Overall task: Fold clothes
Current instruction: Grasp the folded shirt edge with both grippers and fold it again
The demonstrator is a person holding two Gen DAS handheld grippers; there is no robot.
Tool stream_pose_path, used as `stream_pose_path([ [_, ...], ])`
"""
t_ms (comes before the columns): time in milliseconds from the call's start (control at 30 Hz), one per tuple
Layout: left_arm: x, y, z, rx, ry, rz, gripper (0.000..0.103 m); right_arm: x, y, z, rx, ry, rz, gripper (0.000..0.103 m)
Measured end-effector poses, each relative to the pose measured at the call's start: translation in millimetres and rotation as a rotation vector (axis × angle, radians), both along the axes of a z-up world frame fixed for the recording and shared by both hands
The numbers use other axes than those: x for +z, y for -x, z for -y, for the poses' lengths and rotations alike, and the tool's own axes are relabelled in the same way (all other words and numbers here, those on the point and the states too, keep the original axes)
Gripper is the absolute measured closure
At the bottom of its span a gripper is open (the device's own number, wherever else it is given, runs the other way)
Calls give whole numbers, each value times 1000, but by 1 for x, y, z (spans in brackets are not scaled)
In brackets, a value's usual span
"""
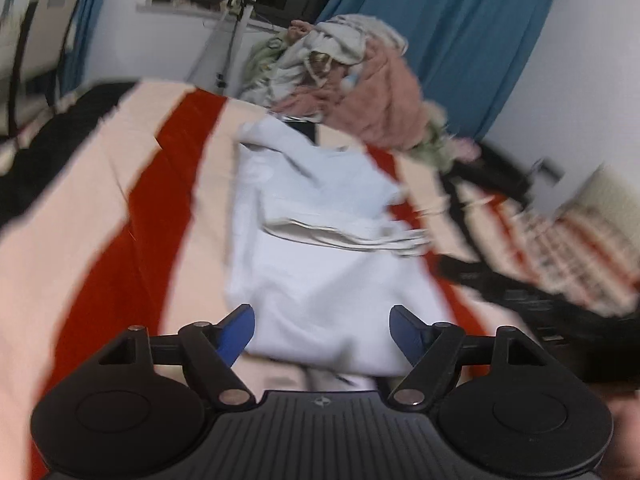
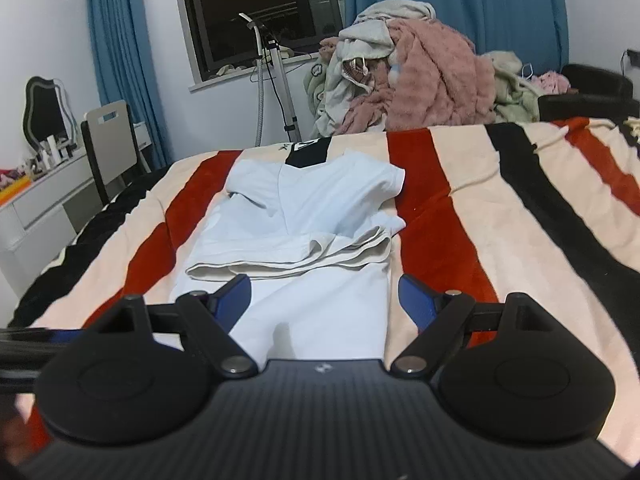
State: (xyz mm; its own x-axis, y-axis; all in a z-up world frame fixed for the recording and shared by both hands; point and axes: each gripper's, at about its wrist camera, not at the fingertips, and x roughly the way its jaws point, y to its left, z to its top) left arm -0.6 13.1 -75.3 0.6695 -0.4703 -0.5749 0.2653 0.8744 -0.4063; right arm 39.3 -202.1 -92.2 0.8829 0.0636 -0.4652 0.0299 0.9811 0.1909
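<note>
White shirt lies part-folded on striped blanket; left gripper and right gripper (both spread apart, holding nothing) hover at its near edge.

No word, number or brand name is showing clearly enough to be read. A small round white emblem is sitting on the ribbed body of the right gripper, and the same kind of mark is sitting on the left gripper; neither is carrying letters that can be made out. Beyond the far end of the white shirt, a black patch is bearing white marks, too small and partly hidden to tell.
</note>
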Motion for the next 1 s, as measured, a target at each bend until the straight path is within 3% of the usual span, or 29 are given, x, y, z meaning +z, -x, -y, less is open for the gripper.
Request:
stream_pose_path([
  [100, -17, -9, -6, -19, 162, -146, 27, 1, 1, -3, -4, 13, 2, 21],
  [300, -70, -51, -18, 137, 338, -369, 30, 0, -1, -3, -27, 12, 0, 21],
  [400, -74, -53, -23, 172, 384, -363, 36, -1, 0, -2, -36, 9, -4, 21],
  [467, -72, -51, -26, 187, 400, -345, 62, -1, 0, -2, -39, 12, -4, 21],
  [567, -70, -48, -30, 209, 423, -318, 85, -1, 1, -2, -49, 21, -2, 21],
  [667, -68, -45, -35, 231, 447, -291, 90, -1, 5, 1, -76, -1, -4, 21],
  [733, -67, -43, -38, 246, 462, -273, 91, 0, 11, 8, -88, -85, -14, 21],
  [900, -63, -38, -41, 264, 481, -248, 91, -16, 34, 33, -8, -538, -78, 19],
  [1000, -62, -37, -42, 269, 486, -250, 91, -30, 40, 34, 26, -687, -123, 17],
])
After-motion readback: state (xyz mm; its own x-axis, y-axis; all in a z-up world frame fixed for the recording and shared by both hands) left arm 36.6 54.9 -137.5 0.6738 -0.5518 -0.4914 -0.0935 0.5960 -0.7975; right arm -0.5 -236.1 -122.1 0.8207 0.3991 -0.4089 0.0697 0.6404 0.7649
